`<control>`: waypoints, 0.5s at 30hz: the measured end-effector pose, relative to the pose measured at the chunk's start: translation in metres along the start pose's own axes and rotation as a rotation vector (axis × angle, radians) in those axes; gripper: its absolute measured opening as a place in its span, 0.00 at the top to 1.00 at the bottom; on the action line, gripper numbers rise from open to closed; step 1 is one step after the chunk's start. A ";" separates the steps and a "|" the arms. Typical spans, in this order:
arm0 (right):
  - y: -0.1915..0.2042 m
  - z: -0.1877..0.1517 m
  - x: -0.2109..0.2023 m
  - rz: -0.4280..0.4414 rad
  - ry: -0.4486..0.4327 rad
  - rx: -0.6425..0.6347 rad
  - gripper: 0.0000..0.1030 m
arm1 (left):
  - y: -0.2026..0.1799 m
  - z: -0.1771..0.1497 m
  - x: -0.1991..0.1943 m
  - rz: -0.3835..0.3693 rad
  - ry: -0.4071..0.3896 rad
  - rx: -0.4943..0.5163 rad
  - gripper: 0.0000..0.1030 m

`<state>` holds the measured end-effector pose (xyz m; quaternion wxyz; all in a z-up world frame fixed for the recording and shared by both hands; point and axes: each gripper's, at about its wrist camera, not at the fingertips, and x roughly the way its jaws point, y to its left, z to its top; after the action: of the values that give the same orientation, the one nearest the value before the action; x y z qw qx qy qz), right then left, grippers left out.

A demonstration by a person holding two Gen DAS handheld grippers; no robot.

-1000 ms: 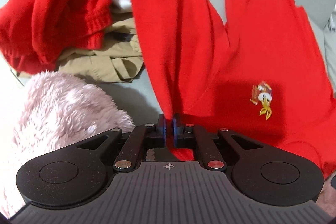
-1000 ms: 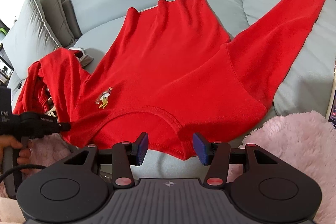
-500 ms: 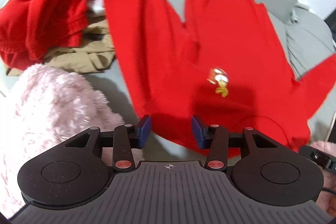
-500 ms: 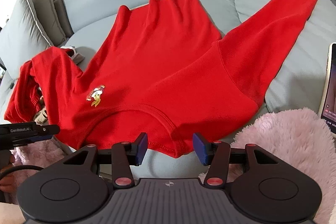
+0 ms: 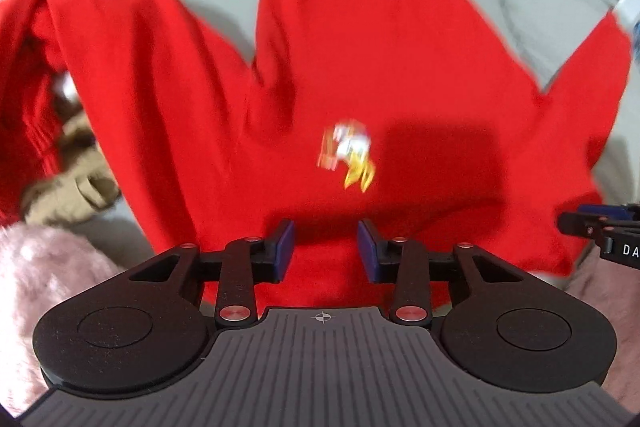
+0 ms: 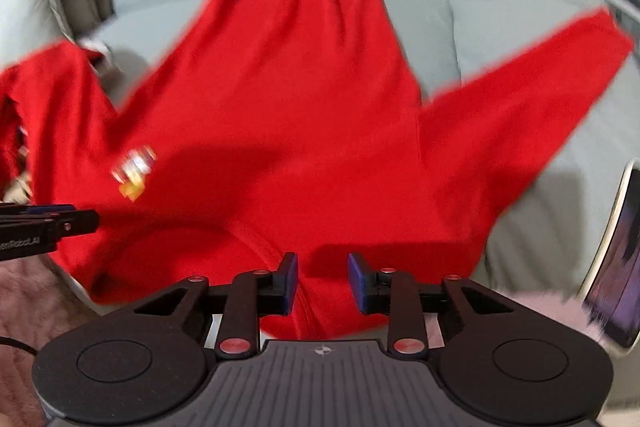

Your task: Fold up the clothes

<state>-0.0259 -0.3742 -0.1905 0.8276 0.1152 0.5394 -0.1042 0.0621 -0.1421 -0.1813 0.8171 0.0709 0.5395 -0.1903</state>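
A red long-sleeved sweatshirt (image 5: 400, 67) with a small cartoon duck badge (image 5: 348, 159) lies spread face up on a grey sofa, collar nearest me; it also shows in the right wrist view (image 6: 288, 107). My left gripper (image 5: 325, 251) is open and empty over the chest, near the collar edge. My right gripper (image 6: 322, 281) is open and empty over the neckline (image 6: 256, 243). One sleeve (image 6: 520, 107) stretches out to the right. The other sleeve (image 5: 120, 75) runs left onto a clothes pile. Both views are motion-blurred.
A pile of other clothes, red (image 5: 24, 75) and khaki (image 5: 68, 195), lies at the left of the grey sofa seat (image 6: 432, 27). Pink fluffy fabric (image 5: 48, 279) covers the near edge. A phone or tablet (image 6: 616, 251) stands at the right.
My left gripper has let go of the red fabric and opened, then swung right over the shirt's chest. My right gripper has moved forward over the neckline.
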 end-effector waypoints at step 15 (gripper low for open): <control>0.012 -0.017 -0.001 -0.048 0.077 -0.068 0.67 | 0.007 -0.017 0.000 -0.008 0.054 0.022 0.48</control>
<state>-0.0375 -0.3573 -0.1951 0.8071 0.0781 0.5764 -0.1012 0.0500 -0.1300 -0.1886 0.8007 0.0828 0.5595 -0.1973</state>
